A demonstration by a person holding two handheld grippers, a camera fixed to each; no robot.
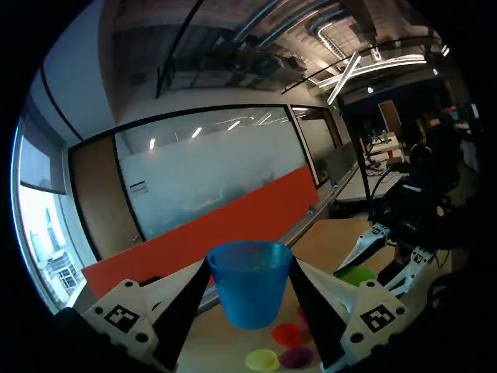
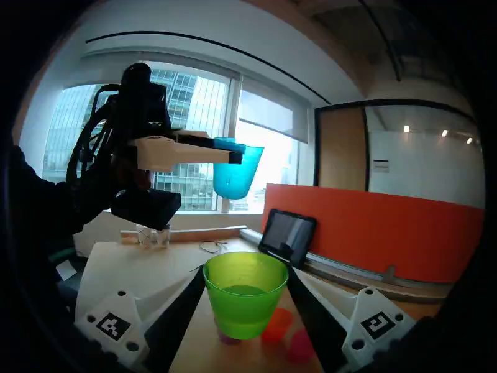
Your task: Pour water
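My left gripper (image 1: 250,266) is shut on a blue plastic cup (image 1: 250,286), held about upright well above the table. In the right gripper view that same blue cup (image 2: 236,169) hangs high at centre-left in the left gripper (image 2: 228,153), against the window. My right gripper (image 2: 245,276) is shut on a green translucent cup (image 2: 244,304) with some water in its bottom, just above the wooden table (image 2: 155,267). The left gripper view shows the right gripper (image 1: 368,271) and green cup (image 1: 356,275) lower and off to the right.
Small orange (image 2: 276,324), pink (image 2: 300,345) and purple (image 2: 225,338) cups stand on the table below the green cup; a yellow one (image 1: 262,359) is beside them. A tablet (image 2: 287,237) leans near an orange partition (image 2: 397,230). A small glass jar (image 2: 154,237) stands at the far edge.
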